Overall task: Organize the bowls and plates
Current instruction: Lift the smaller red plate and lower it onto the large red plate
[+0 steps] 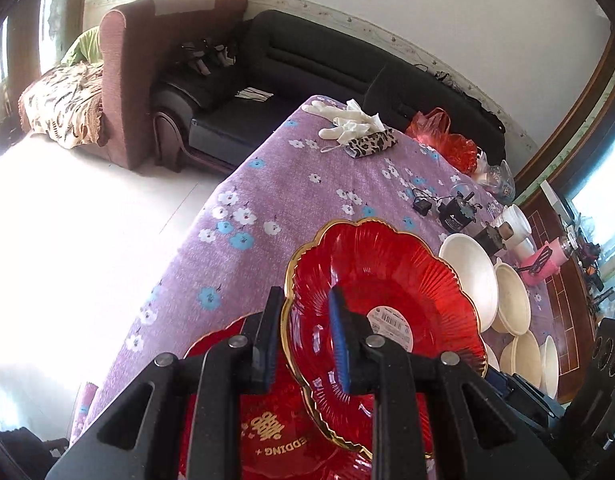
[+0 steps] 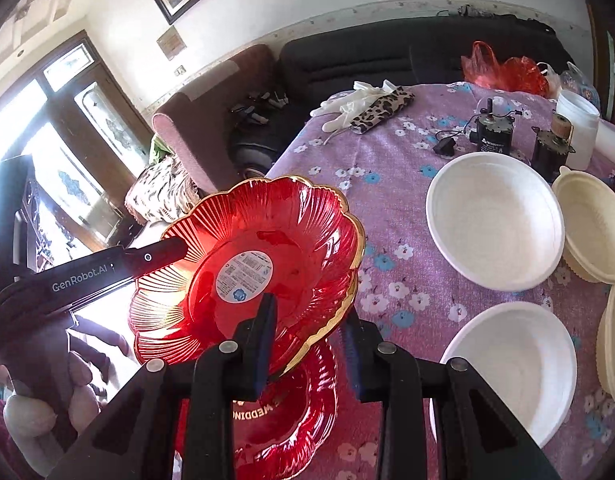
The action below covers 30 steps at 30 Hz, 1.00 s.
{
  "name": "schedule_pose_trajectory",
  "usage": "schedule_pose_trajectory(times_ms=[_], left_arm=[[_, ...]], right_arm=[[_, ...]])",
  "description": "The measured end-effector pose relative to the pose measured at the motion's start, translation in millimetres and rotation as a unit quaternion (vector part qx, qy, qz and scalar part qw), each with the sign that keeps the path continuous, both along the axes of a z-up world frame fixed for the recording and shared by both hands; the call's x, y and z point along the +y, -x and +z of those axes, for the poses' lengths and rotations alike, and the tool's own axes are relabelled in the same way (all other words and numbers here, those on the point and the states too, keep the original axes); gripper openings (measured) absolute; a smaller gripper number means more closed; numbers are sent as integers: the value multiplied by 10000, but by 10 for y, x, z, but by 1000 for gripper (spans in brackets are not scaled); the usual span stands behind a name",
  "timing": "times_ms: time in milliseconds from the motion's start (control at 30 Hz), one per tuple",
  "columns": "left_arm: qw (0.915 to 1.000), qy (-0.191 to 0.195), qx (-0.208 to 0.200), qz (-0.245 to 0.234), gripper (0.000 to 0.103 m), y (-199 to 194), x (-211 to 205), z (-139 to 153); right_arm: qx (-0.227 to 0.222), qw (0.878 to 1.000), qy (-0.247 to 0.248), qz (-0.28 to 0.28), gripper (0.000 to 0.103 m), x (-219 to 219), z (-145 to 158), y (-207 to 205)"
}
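Left wrist view: left gripper (image 1: 305, 344) clamped on the gilt rim of a red glass plate (image 1: 387, 280), tilted and lifted clear of the desk (image 1: 267, 184). Beneath, another red plate (image 1: 267, 440) with gold lettering. Beyond, 4 white and cream bowls (image 1: 471, 276) in a cluster on the purple flowered cloth. Right wrist view: right gripper (image 2: 309, 344) grasping the opposite rim of the same plate (image 2: 267, 240), pads on either face; a hand (image 2: 47, 380) under the other gripper at left. Farther off, gloves (image 2: 347, 104) and a red bag (image 2: 507, 68).
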<state>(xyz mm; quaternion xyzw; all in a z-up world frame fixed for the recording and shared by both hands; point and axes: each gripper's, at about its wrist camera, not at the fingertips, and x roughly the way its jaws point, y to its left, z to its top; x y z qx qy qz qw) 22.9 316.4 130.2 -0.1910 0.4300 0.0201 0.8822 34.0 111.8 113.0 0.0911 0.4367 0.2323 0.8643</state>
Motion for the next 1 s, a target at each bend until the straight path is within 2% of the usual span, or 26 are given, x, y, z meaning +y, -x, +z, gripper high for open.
schedule_pose_trajectory(times_ms=[133,367,667,1000], left_arm=[[9999,25,-70,136,22,303,40,-46],[9994,105,26,339,22,627,100,-318],[9978,275,213,561,22,771,172,-673],[9971,-49,347,680,22,821,163,-858]], right_arm=[[-4,9998,77,182,34,67,-58,236],[130,9988,282,365,34,163,-319,454],[371,9972,430,479,34,248,-621,522],[351,9958,602,596,34,374,-718,508]])
